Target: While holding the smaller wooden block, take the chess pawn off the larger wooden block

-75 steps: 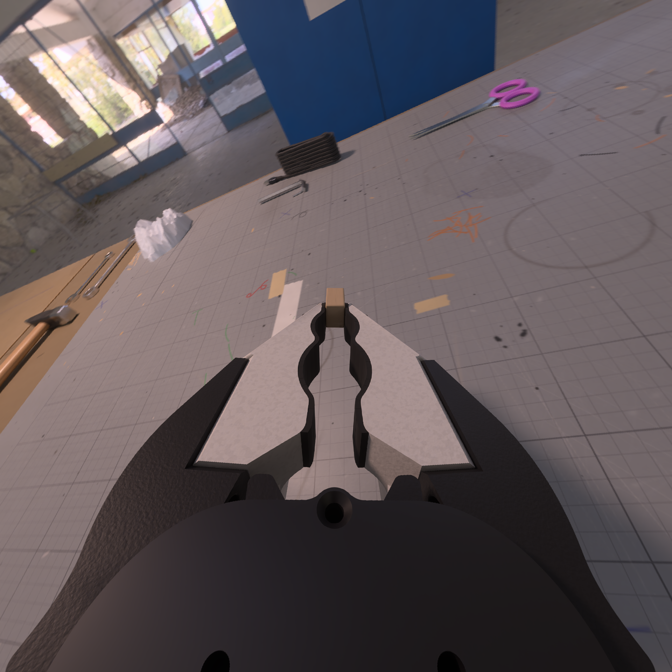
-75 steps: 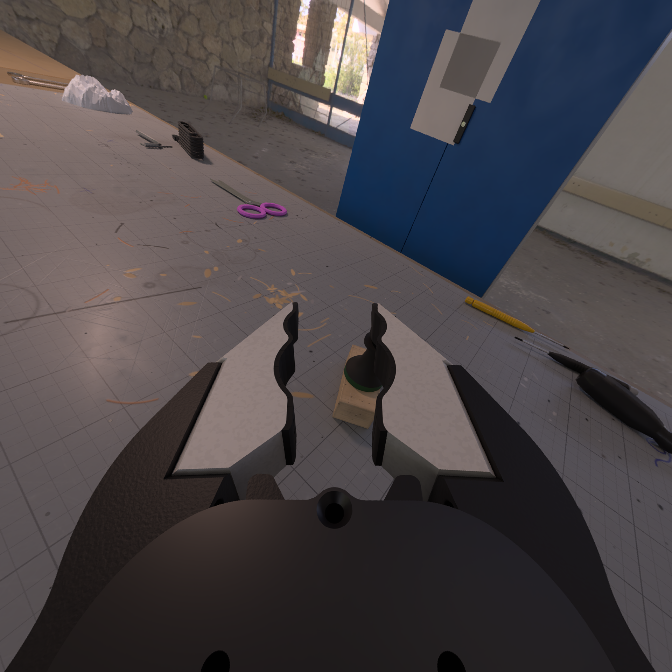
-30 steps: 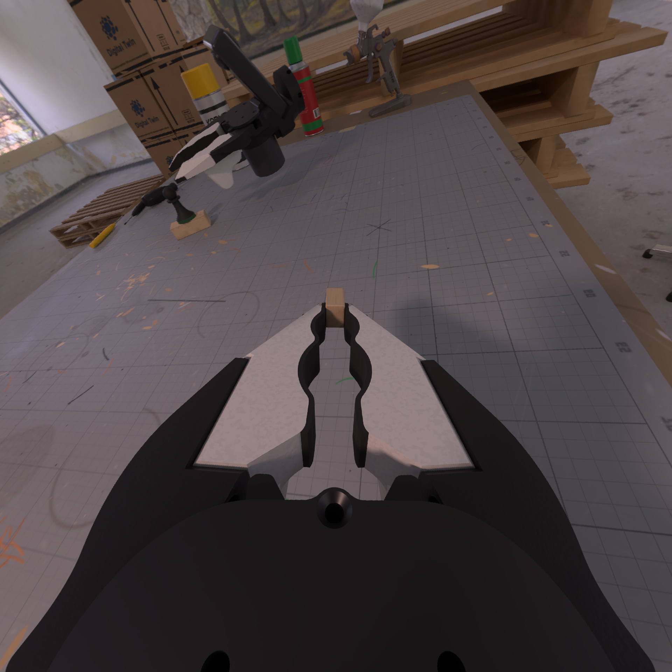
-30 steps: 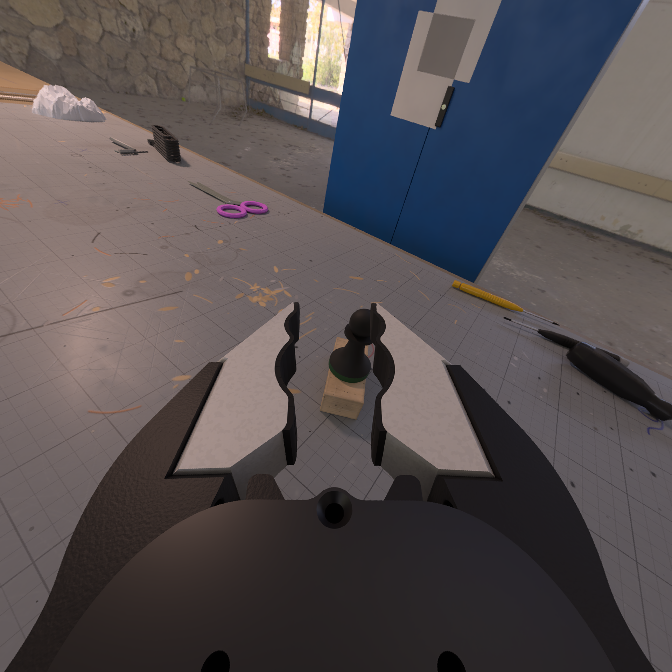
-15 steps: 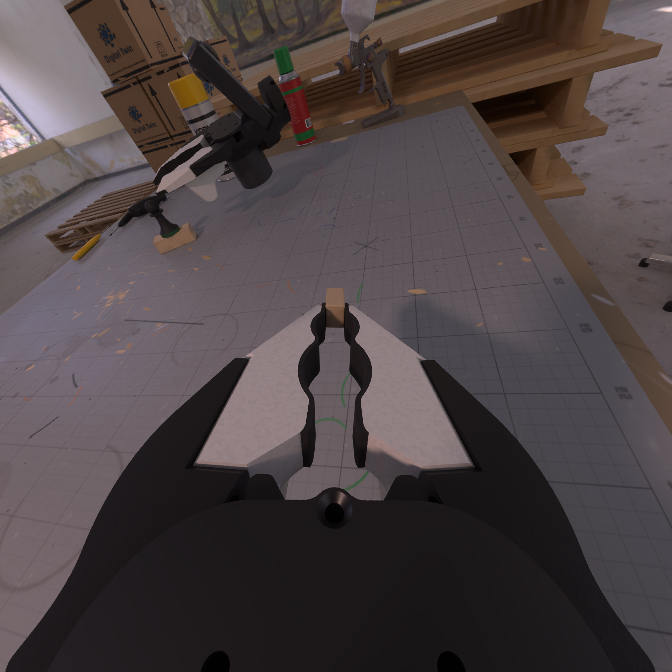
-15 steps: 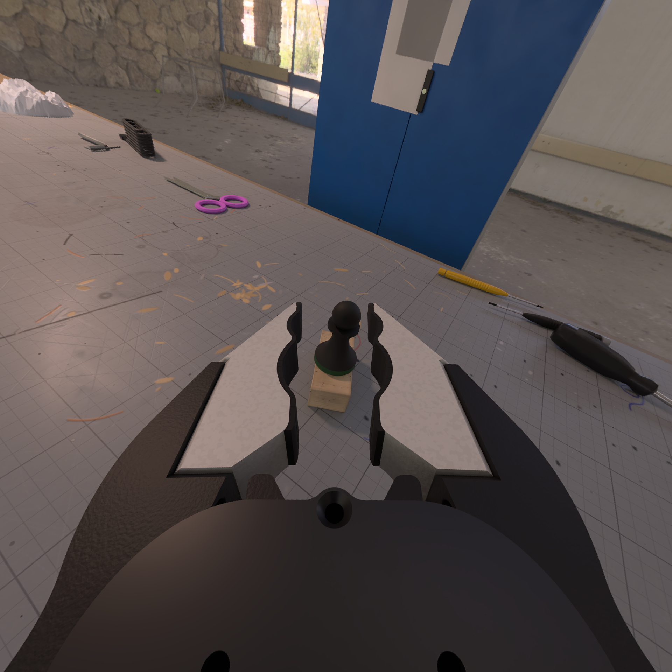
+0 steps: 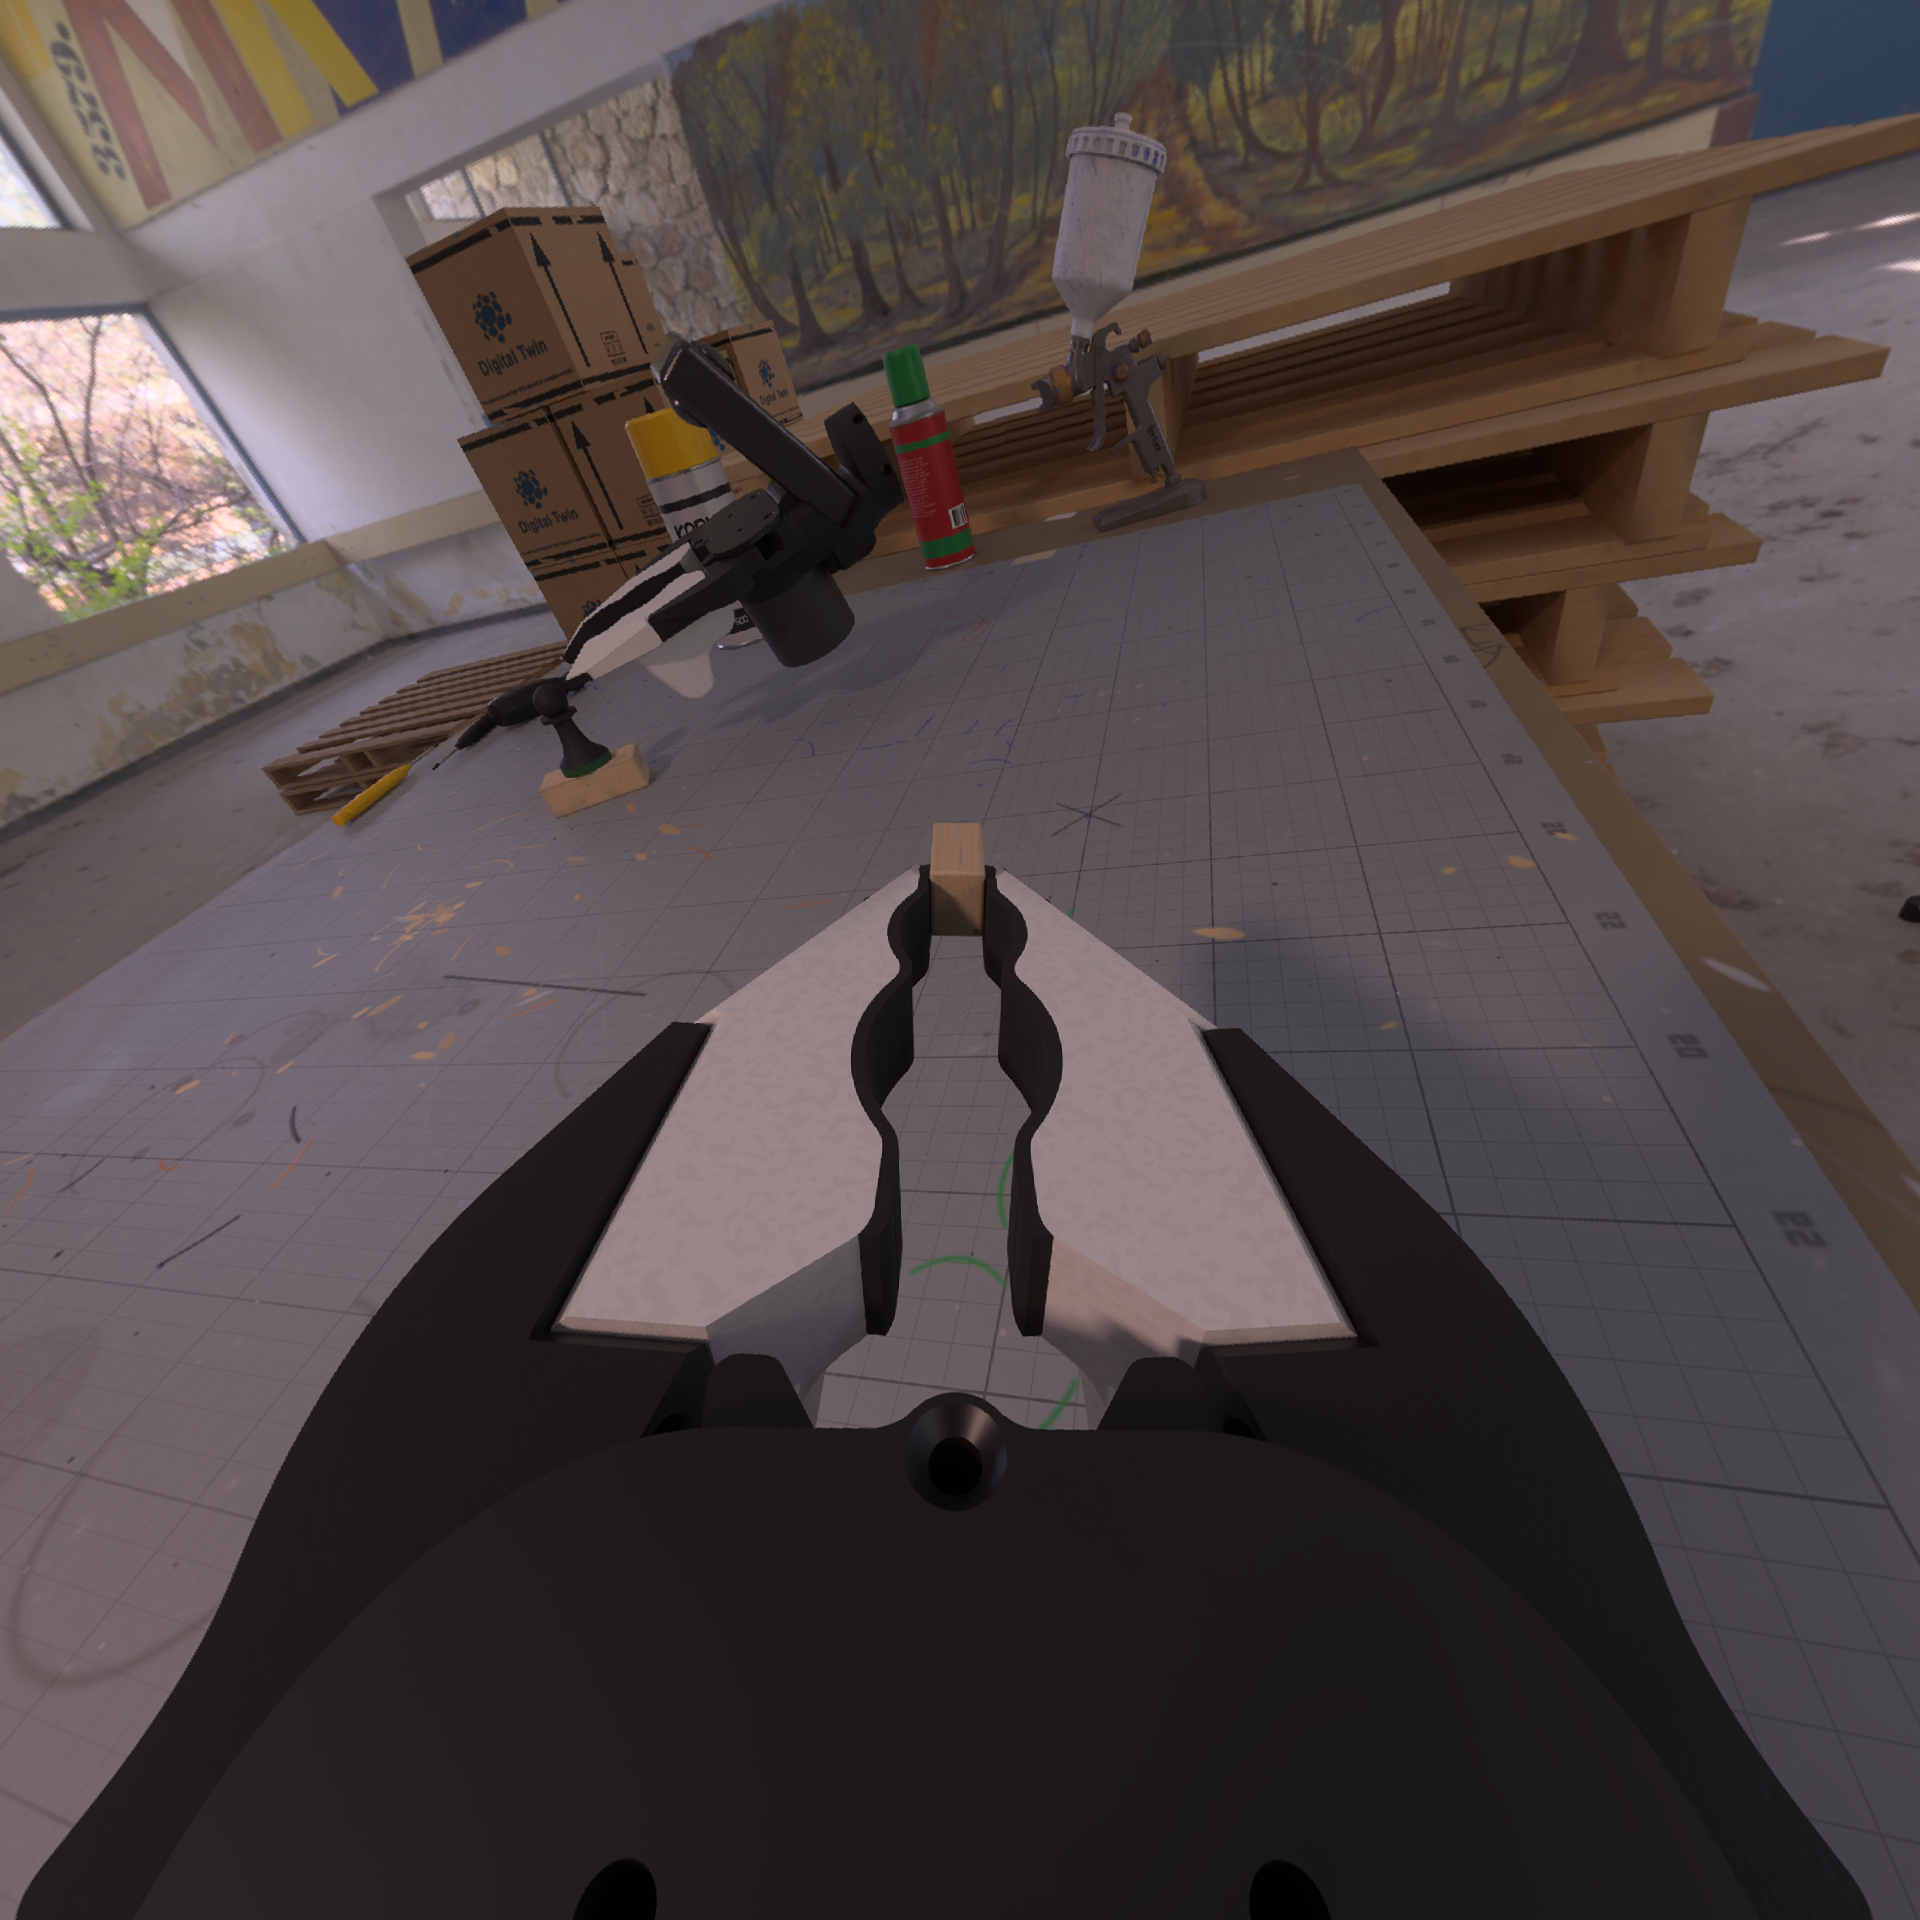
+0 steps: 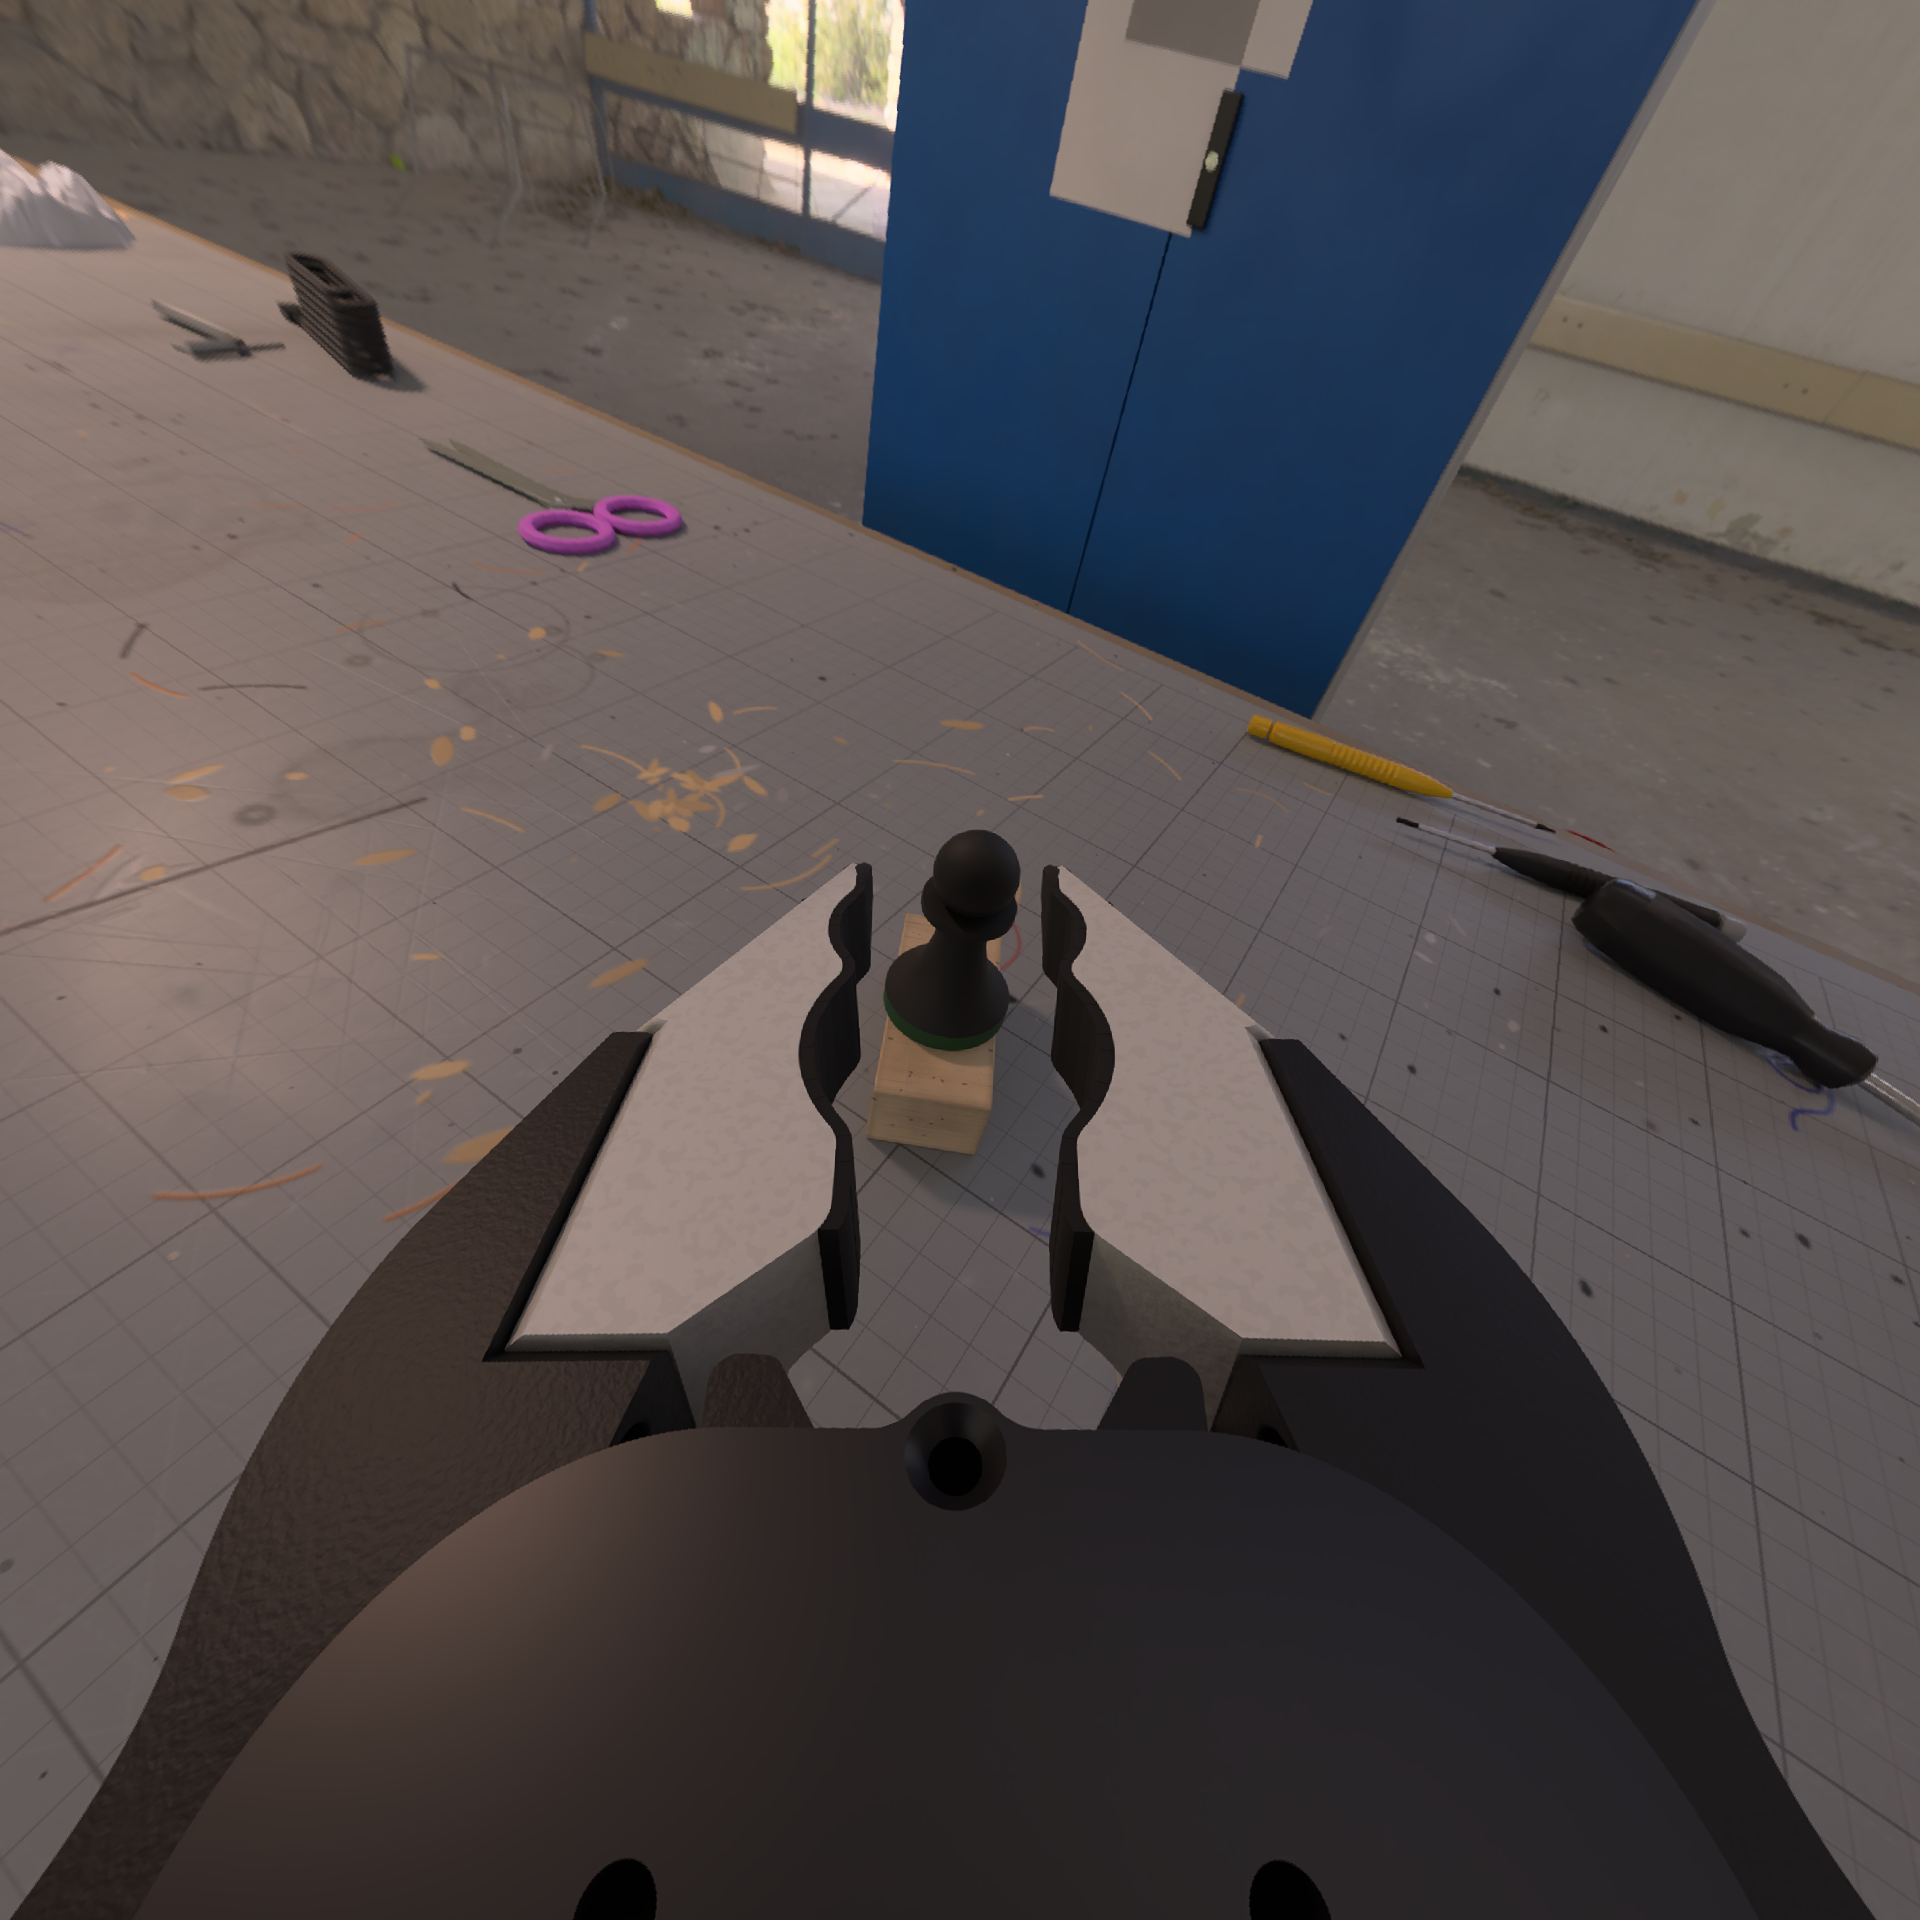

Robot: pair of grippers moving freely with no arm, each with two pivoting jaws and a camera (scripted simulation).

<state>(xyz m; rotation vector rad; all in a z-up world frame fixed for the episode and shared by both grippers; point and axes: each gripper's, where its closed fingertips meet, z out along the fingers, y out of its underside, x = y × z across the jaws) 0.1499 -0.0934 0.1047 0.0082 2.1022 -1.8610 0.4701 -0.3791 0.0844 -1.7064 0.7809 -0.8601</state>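
Note:
My left gripper (image 7: 957, 885) is shut on the smaller wooden block (image 7: 957, 860), held at its fingertips above the grey cutting mat. The black chess pawn (image 8: 948, 971) stands upright on the larger wooden block (image 8: 930, 1091), which rests on the mat. My right gripper (image 8: 955, 875) is open, and the pawn stands centred between its fingers, which do not touch it. In the left wrist view the right gripper (image 7: 665, 623) hovers far off, tips down by the pawn (image 7: 566, 732) on its block (image 7: 597, 781).
Purple-handled scissors (image 8: 603, 522), a yellow pen (image 8: 1340, 769), a black tool (image 8: 1714, 982) and a black ridged object (image 8: 338, 312) lie near the mat's far edge. Spray cans (image 7: 928, 468), a spray gun (image 7: 1112, 312) and cardboard boxes (image 7: 530, 312) stand beyond. The table edge (image 7: 1621, 862) runs on the right.
My left gripper has swung round with the small block to face the right gripper. My right gripper has shifted so the pawn now sits centred between its open fingers.

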